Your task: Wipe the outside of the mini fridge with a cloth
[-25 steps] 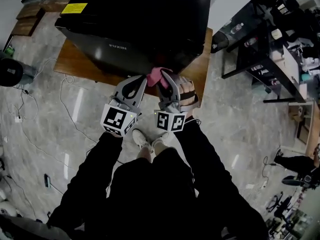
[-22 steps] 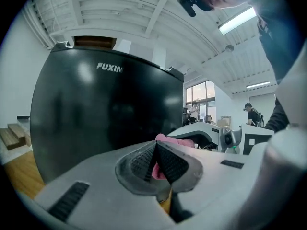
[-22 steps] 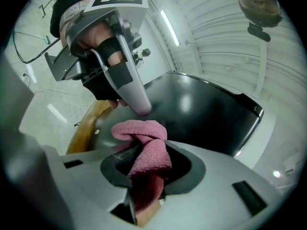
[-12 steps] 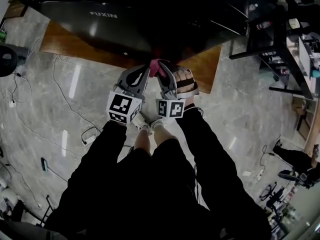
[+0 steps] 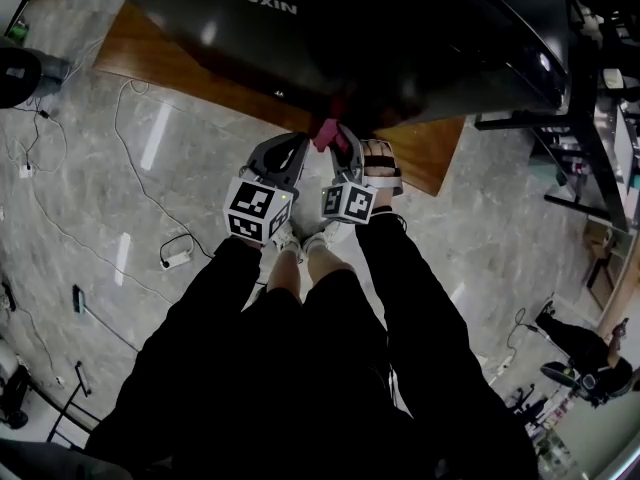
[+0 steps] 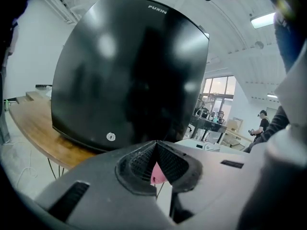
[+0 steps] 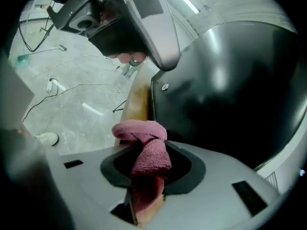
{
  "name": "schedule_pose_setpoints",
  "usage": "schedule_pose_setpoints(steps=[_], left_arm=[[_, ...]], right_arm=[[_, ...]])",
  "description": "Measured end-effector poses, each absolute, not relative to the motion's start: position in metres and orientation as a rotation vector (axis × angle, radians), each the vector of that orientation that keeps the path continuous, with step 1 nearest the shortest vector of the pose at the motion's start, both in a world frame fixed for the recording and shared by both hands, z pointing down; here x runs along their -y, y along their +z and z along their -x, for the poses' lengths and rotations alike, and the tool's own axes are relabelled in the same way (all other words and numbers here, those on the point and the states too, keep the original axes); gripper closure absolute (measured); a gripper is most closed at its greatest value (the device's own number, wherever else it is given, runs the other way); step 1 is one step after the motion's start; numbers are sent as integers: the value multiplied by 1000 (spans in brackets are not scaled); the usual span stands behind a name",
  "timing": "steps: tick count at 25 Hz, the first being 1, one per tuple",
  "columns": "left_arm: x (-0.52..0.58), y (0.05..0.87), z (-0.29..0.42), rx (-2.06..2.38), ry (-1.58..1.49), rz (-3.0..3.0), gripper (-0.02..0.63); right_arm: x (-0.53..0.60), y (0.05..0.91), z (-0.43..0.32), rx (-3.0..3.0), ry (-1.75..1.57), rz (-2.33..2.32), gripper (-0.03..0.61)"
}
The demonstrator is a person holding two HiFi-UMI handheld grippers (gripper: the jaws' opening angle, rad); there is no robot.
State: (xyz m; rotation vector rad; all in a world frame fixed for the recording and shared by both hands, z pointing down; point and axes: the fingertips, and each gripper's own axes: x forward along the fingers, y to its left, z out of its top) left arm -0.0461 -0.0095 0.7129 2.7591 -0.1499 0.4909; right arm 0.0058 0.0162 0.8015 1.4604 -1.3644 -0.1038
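Fingers of your right gripper (image 7: pixel 146 152) pinch the pink cloth (image 7: pixel 141 128); your left gripper (image 6: pixel 156 147) is closed and empty. The mini fridge (image 5: pixel 400 38) stands straight ahead, its black front just beyond the cloth, nearer your right.

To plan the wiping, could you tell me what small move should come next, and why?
Likely ease the right gripper forward, pressing the cloth onto the mini fridge: its jaws grip the bunched cloth close before the black door.
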Motion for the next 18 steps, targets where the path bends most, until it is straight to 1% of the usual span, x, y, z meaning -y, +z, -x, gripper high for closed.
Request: schedule_pose_setpoints(steps=[3,5,13,18], left_arm=[[11,703,57,177,486,-2754,607],[11,690,67,200,477,-2758,607],[-25,597,114,256,491,-2835,607],[-27,534,149,357,432,-2883,607]], right_arm=[[-12,794,-1,1396,-74,-1475,448],[-9,773,12,1456,-89,-1486,446],[-39,626,78,1598,-272,-1572,445],[-46,556,93,1624,-379,-1551,443]])
